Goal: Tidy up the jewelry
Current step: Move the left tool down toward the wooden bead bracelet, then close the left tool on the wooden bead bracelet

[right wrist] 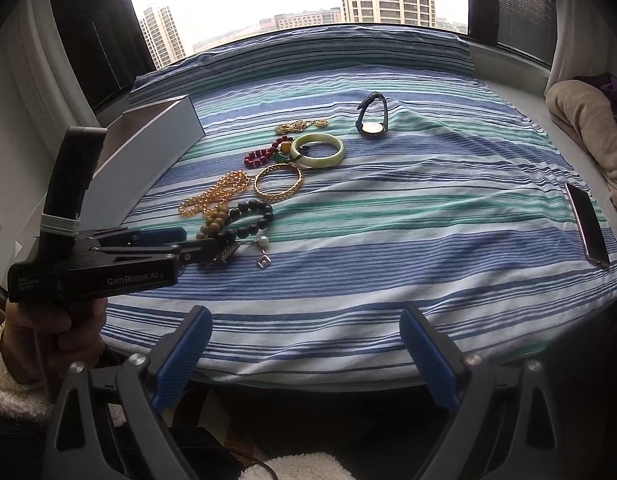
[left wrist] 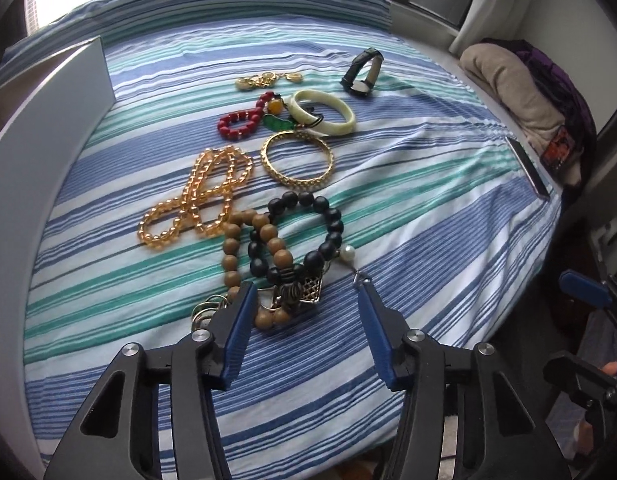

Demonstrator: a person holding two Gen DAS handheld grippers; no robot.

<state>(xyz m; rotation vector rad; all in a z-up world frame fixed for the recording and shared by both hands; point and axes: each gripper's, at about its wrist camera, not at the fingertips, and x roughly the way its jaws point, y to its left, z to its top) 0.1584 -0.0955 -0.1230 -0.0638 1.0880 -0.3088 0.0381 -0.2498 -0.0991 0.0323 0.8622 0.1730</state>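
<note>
Jewelry lies on a striped sheet [left wrist: 428, 208]. My left gripper [left wrist: 304, 292] is open, its jaws either side of a gold filigree pendant [left wrist: 304, 290] at the near end of a black bead bracelet [left wrist: 304, 236] and a brown bead bracelet [left wrist: 244, 256]. A pearl charm [left wrist: 350, 253] lies by the right fingertip. Farther off are an amber bead necklace [left wrist: 204, 196], a gold bangle [left wrist: 297, 159], a pale jade bangle [left wrist: 324, 111], a red bead bracelet [left wrist: 244, 118], a gold chain [left wrist: 266, 79] and a watch [left wrist: 362, 74]. My right gripper [right wrist: 304, 320] is open and empty at the bed's near edge.
An open white box [left wrist: 44, 120] stands at the left of the bed; it also shows in the right wrist view [right wrist: 148, 136]. A phone [right wrist: 588, 224] lies near the right edge. Folded blankets [left wrist: 516, 84] sit beyond it. Windows run behind the bed.
</note>
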